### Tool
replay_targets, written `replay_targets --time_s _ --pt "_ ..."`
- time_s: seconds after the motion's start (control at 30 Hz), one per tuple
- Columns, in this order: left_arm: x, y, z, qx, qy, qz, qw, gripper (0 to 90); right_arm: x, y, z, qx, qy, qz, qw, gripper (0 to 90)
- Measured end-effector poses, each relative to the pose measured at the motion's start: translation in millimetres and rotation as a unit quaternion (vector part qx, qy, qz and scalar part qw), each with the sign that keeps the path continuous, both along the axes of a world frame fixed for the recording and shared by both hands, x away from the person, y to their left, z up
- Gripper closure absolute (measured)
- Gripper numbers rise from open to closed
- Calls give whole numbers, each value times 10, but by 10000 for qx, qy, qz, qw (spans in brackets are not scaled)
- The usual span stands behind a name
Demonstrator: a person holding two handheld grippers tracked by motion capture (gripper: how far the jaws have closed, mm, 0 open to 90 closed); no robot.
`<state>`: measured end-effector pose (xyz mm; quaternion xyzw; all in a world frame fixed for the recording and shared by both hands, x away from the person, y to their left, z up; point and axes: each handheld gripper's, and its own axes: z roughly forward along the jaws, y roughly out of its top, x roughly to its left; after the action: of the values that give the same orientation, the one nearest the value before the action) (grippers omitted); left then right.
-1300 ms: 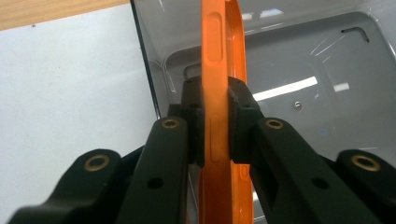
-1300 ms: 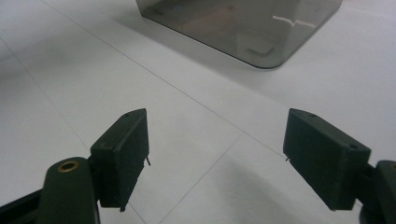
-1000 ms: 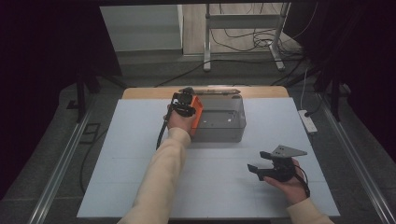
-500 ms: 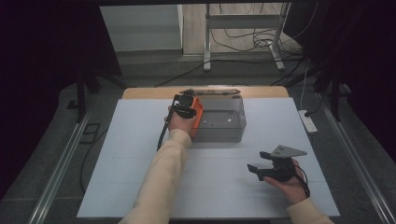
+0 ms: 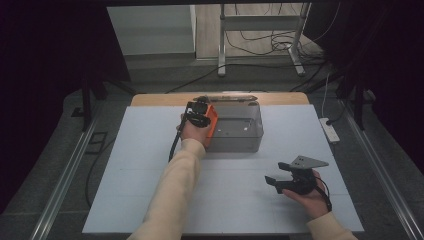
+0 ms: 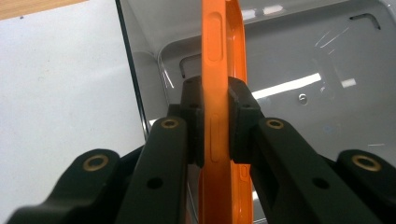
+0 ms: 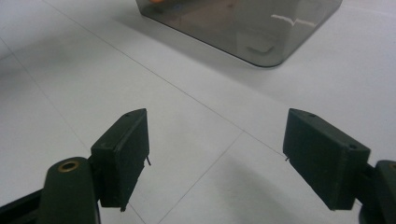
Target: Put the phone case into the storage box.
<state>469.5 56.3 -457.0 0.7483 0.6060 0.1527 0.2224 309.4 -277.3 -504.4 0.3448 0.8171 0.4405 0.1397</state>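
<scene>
Change since a second ago: very little; the left tongs (image 5: 200,111) have edged slightly at the near-left corner of the clear plastic bin (image 5: 235,127), and the right tongs (image 5: 285,180) have not shifted.

Item: orange phone case (image 6: 223,93), held edge-on, clamped between the left tongs' pads across its thin side walls, hanging over the bin's left end with the bin floor visible beneath it.

Handling, as we judge it: light, thin-walled, somewhat flexible; the smooth plastic could slip or twist if pinched hard. The present hold, mid-length on the side rails near the button cut-outs, looks sound; a grip on a corner would let it swing.

Right tongs: jaws spread wide with nothing between them, low over the white worktop (image 5: 125,165), well apart from the bin.

Edges and room: the bin wall runs just beside the case on its left, so we would keep the case clear of that rim when lowering. The bin interior looks bare and roomy. The worktop around the bin is open on all near sides; its far edge is close behind the bin.
</scene>
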Motion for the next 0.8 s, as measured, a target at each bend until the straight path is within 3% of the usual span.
replay_targets --time_s 0.37,0.6,0.8 --pt "-8 -14 -6 51 -51 -12 10000 782 1 1 -5 50 -5 5 10000 227" --pt "-48 -48 66 51 -322 -55 9995 572 1 -1 -5 54 -5 2 10000 227" --pt "-92 -47 143 55 -562 -79 9984 491 1 3 -3 26 8 5 10000 227"
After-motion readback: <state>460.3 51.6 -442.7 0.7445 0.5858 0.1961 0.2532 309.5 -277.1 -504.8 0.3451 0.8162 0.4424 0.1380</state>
